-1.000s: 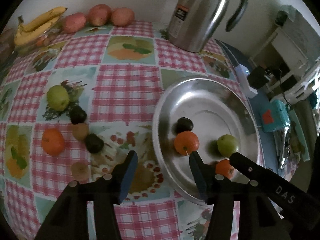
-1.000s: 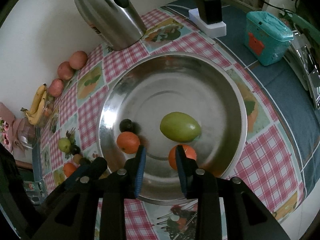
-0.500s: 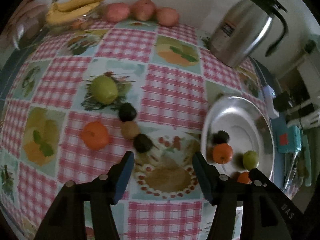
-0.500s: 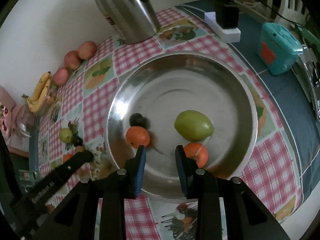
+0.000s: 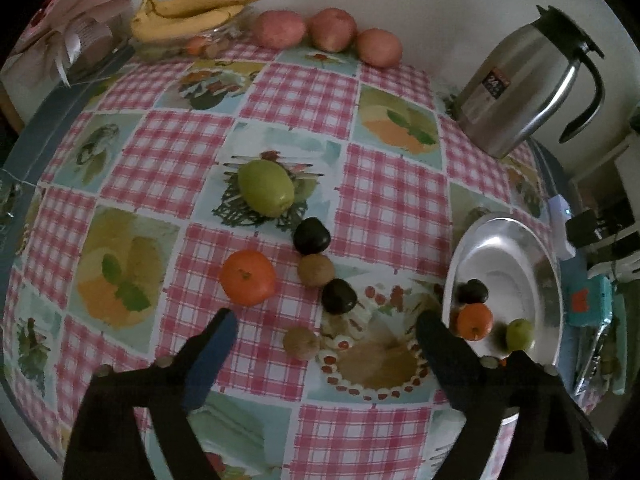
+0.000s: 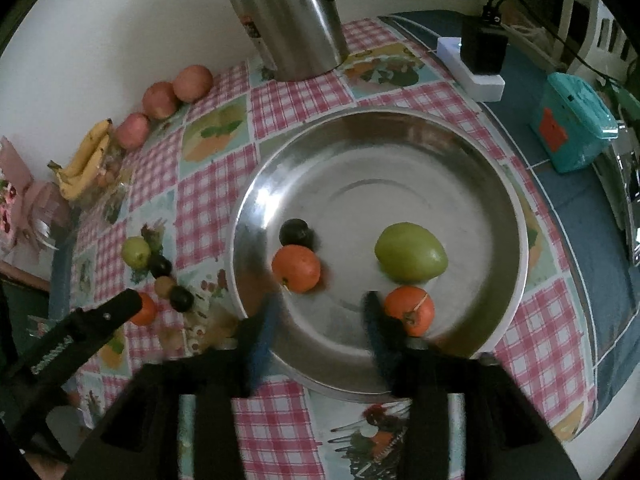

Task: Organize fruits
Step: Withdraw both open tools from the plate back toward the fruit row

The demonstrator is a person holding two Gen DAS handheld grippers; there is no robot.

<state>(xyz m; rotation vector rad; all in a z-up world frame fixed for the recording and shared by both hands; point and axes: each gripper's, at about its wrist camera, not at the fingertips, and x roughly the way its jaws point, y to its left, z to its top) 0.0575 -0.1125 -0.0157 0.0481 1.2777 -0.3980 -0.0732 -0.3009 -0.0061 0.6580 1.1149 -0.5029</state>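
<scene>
Over the checked tablecloth (image 5: 384,196), the left gripper (image 5: 324,330) hangs with its jaws opening wide and nothing between them, above a small brown fruit (image 5: 301,343) near an orange (image 5: 248,278) and two dark plums. Beside it, the right gripper (image 6: 320,312) is opening too, empty, over the steel bowl (image 6: 400,136) near the table's right edge, which holds two oranges, a green fruit (image 6: 410,253) and a plum (image 6: 295,232).

We see pretty dim, flat indoor light, glare on the steel bowl (image 6: 400,152), motion-blurred right gripper (image 6: 320,316) fingers, and heavy fisheye bending with dark corners.
</scene>
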